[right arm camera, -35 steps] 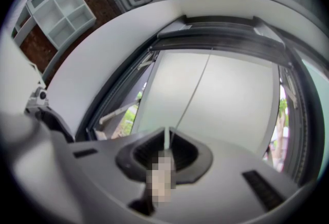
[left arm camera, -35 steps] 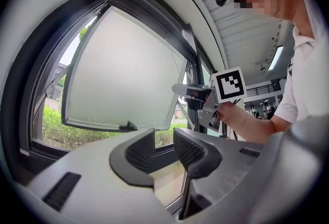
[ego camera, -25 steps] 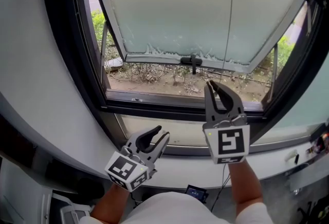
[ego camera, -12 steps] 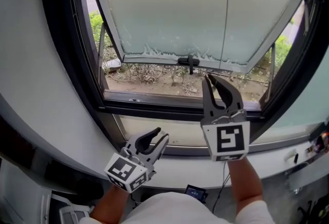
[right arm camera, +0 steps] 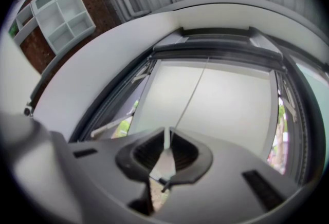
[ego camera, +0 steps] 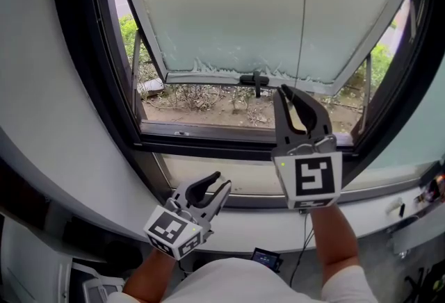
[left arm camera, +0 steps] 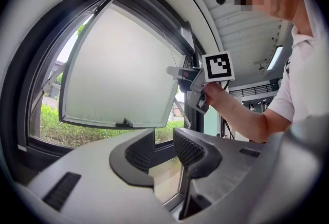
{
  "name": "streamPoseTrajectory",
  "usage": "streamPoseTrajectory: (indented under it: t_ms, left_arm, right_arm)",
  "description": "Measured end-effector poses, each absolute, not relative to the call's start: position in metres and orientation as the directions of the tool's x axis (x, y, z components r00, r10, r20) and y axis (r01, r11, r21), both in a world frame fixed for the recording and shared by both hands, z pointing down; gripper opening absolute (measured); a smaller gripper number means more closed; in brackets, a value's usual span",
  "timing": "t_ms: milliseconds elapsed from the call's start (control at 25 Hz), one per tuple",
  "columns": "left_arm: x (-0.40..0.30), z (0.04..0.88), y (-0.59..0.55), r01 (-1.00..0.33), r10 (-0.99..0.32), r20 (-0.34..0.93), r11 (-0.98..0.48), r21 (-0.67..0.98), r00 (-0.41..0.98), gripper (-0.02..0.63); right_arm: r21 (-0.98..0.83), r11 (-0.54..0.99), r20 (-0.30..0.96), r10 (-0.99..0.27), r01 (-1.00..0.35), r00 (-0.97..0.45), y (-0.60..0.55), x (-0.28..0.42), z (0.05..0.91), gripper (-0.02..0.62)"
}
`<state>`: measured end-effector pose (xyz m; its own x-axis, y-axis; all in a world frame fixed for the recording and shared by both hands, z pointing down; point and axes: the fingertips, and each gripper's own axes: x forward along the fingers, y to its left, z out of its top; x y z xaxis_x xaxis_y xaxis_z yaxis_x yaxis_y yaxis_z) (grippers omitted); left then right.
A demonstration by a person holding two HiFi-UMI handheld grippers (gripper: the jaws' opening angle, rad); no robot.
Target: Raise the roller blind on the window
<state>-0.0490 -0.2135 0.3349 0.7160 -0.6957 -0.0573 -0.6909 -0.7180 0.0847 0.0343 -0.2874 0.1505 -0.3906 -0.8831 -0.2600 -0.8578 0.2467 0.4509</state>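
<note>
The right claw point(ego camera: 287, 92), pinching the blind cord point(ego camera: 303, 17), is sitting slightly higher than before; the left claw point(ego camera: 219, 181) is staying spread, empty.

The right gripper point(right arm camera: 167, 134) has its jaws drawn nearly together, pinching a thin cord point(right arm camera: 193, 93) at their tips. The cord runs taut and slanting up across a pale, frosted-looking panel point(right arm camera: 231, 105) set in a dark window frame point(right arm camera: 221, 49). Greenery point(right arm camera: 280, 124) shows past the panel's right edge. At upper left, a white shelf unit point(right arm camera: 61, 15) hangs on a brick-red wall point(right arm camera: 38, 48)
</note>
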Motion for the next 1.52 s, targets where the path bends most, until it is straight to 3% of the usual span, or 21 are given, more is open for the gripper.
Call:
streamPoseTrajectory:
  t_ms: [1520]
  left_arm:
    - [-0.057,0.346,-0.208,-0.672,-0.678,-0.046,-0.734,0.095,0.734,0.129]
  right_arm:
    - [0.499,0.086,-0.378,-0.874,-0.862,-0.306,-0.277,0.054,0.087,0.037]
